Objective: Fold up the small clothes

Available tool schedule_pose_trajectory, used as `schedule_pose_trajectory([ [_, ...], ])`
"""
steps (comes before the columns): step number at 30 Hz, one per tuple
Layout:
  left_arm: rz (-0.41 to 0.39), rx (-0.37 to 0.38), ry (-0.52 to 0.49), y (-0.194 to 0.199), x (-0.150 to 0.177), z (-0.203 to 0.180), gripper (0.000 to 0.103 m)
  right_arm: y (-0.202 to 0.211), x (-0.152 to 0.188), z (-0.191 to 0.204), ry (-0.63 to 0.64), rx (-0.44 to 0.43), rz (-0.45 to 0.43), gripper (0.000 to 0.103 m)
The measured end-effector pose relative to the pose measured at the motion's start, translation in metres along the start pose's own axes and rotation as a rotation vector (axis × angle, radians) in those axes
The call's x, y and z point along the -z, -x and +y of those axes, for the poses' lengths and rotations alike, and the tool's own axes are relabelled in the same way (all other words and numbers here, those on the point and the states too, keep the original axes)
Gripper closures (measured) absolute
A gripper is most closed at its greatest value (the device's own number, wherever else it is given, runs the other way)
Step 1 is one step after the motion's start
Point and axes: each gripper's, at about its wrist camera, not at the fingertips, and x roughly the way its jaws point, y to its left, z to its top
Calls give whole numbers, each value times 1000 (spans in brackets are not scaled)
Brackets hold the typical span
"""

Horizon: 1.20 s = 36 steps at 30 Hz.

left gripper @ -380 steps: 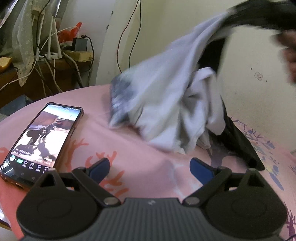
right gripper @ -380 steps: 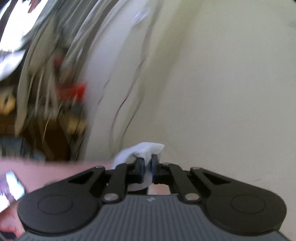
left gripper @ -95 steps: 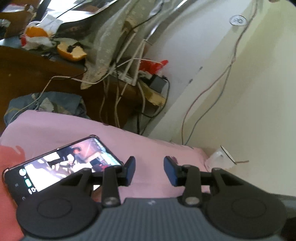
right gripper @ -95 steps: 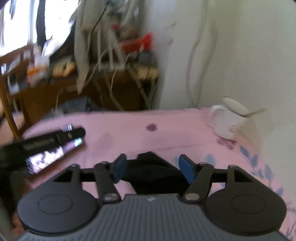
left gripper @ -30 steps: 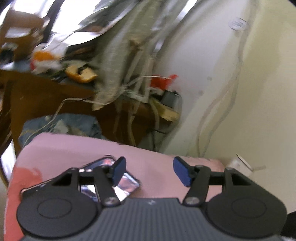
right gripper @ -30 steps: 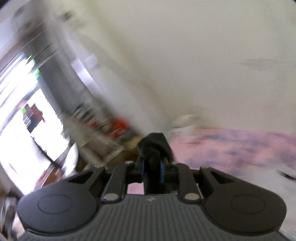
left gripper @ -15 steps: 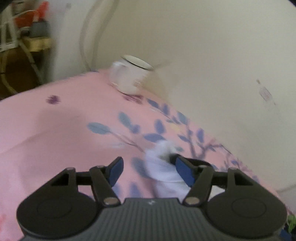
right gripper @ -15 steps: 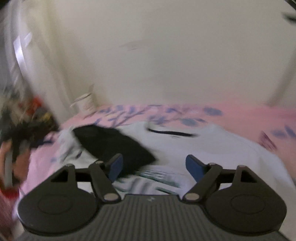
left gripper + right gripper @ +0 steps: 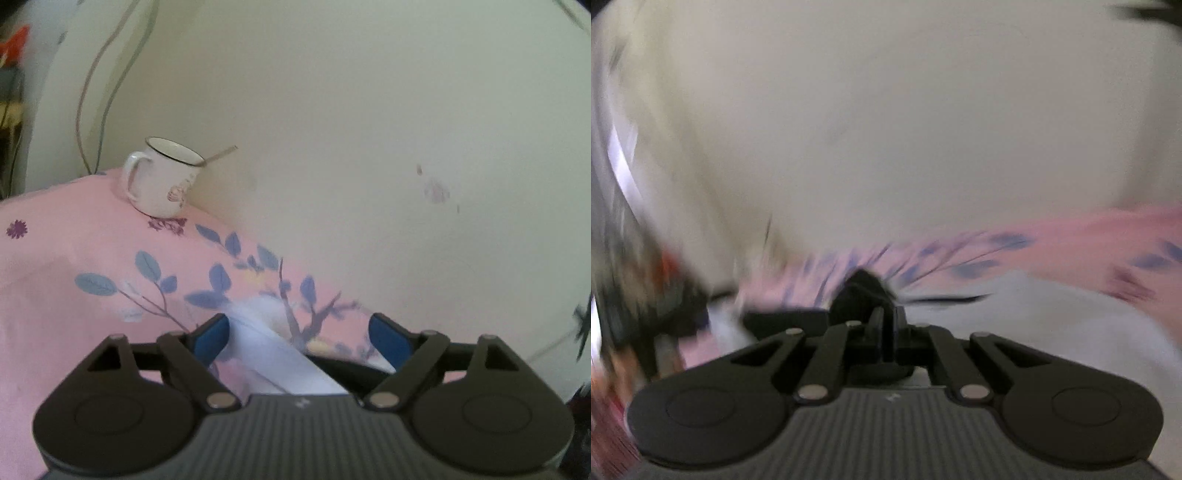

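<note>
Right wrist view is smeared: right gripper point(image 9: 888, 325) pinches black fabric point(image 9: 862, 290) over the white garment point(image 9: 1052, 328) on the pink sheet point(image 9: 1089, 232). Left gripper point(image 9: 299, 338) is spread over a white cloth edge point(image 9: 273, 354). Risk: fast swing drags layers, ruins fold; mug point(image 9: 162, 177) nearby.

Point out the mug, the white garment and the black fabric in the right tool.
mug point(image 9: 162, 181), left wrist view, its white side wall.
white garment point(image 9: 280, 365), left wrist view, flat panel.
black fabric point(image 9: 860, 291), right wrist view, bunched tip.
</note>
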Motion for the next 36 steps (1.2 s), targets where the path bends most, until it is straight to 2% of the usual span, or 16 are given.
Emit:
schedule_pose_trajectory([
  [4, 37, -26, 28, -8, -6, 5, 17, 27, 12, -33, -56, 175, -4, 102],
  [5, 61, -40, 6, -13, -5, 1, 17, 26, 17, -39, -78, 184, 8, 69],
  [6, 94, -51, -33, -19, -3, -6, 17, 26, 21, -42, -101, 198, 13, 54],
  [7, 132, -57, -85, -24, 0, -14, 17, 25, 24, -43, -109, 191, 4, 46],
  [10, 233, -75, -233, -42, 16, -40, 18, 18, 29, -36, -101, 164, 9, 46],
  [11, 262, -76, -280, -49, 22, -47, 27, 15, 29, -32, -94, 159, 16, 42],
  [12, 293, -84, -322, -57, 29, -53, 43, 11, 28, -28, -82, 154, 24, 43],
  [13, 328, -83, -353, -65, 36, -57, 79, 10, 28, -24, -57, 152, 40, 48],
  [16, 268, -92, -414, -66, 46, -64, 88, 0, 27, -11, 29, 168, 88, 100],
  [19, 115, -152, -407, -64, 34, -56, 89, 10, 19, 2, 17, 84, -11, 100],
  [21, 148, -128, -319, -72, 24, -43, 89, 14, 14, 12, 31, 58, -62, 100],
  [23, 189, -158, -356, -87, 34, -39, 83, -1, 15, 14, 77, 150, -12, 99],
  [25, 142, -222, -475, -88, 45, -50, 71, -30, 25, 1, 131, 308, 112, 97],
  [27, 111, -295, -532, -85, 52, -56, 55, -32, 31, -18, 70, 378, 147, 79],
  [31, 94, -245, -461, -76, 44, -43, 54, 43, 16, -38, -105, 335, -51, 54],
  [36, -58, -162, -346, -35, 23, -37, 50, 149, 14, -46, -95, 479, -160, 52],
])
